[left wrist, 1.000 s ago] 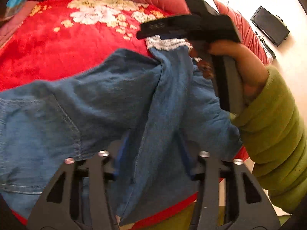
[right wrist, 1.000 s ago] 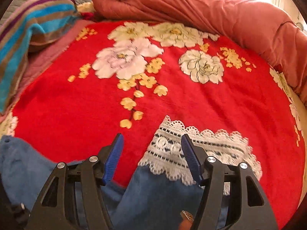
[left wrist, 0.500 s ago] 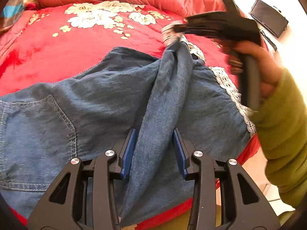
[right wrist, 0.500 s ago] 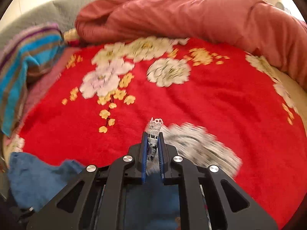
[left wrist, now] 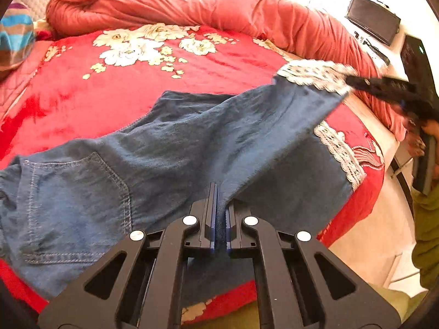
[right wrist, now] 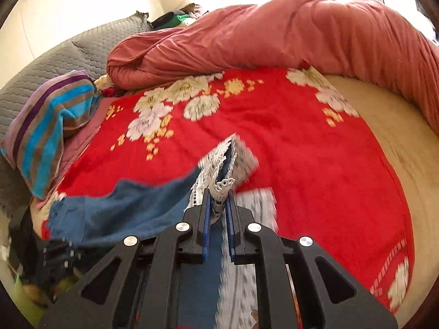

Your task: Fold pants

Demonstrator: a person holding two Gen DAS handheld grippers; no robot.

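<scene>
Blue denim pants [left wrist: 170, 148] with white lace hems lie on a red flowered blanket [left wrist: 82, 101]. My left gripper [left wrist: 218, 216] is shut on the denim of the upper leg near its middle edge. My right gripper [right wrist: 218, 205] is shut on the lace hem [right wrist: 222, 186] of that leg and holds it lifted off the blanket; it also shows at the right of the left wrist view [left wrist: 384, 86]. The lower leg lies flat with its lace hem [left wrist: 340, 150] near the bed's right edge. A back pocket [left wrist: 76, 189] shows at the left.
A rolled pink-red duvet [left wrist: 192, 5] runs along the back and right of the bed. A striped towel [right wrist: 46, 126] and grey pillow [right wrist: 82, 49] lie at the far left. A black screen [left wrist: 373, 19] stands on the floor beyond the bed.
My left gripper has closed on the denim. My right gripper, shut on the lace hem, has lifted it and pulled it out to the right, stretching the upper leg.
</scene>
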